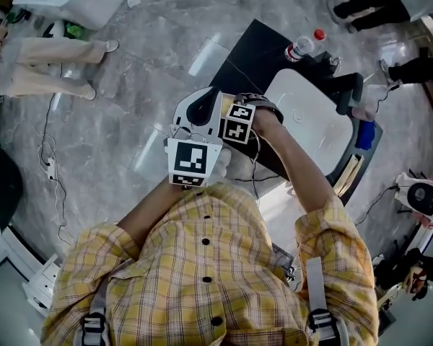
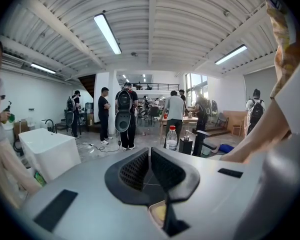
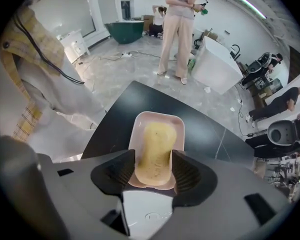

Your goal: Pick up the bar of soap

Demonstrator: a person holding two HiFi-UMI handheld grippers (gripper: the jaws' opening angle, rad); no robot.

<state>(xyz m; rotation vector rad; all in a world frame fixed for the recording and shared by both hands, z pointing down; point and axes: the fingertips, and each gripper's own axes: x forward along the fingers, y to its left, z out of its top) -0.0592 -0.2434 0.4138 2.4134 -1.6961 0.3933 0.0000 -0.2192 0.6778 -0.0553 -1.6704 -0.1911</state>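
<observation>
In the right gripper view a yellow bar of soap lies in a pale pink dish on a black counter. My right gripper hangs over it, open, one jaw on each side of the bar's near end. I cannot tell if the pads touch it. My left gripper is shut with nothing between its pads and points out into the room. From the head view both grippers sit close together over the counter's edge, and they hide the soap.
A white basin with a black tap sits on the counter, and a clear bottle with a red cap stands behind it. A person stands beyond the counter. Cables trail over the grey floor.
</observation>
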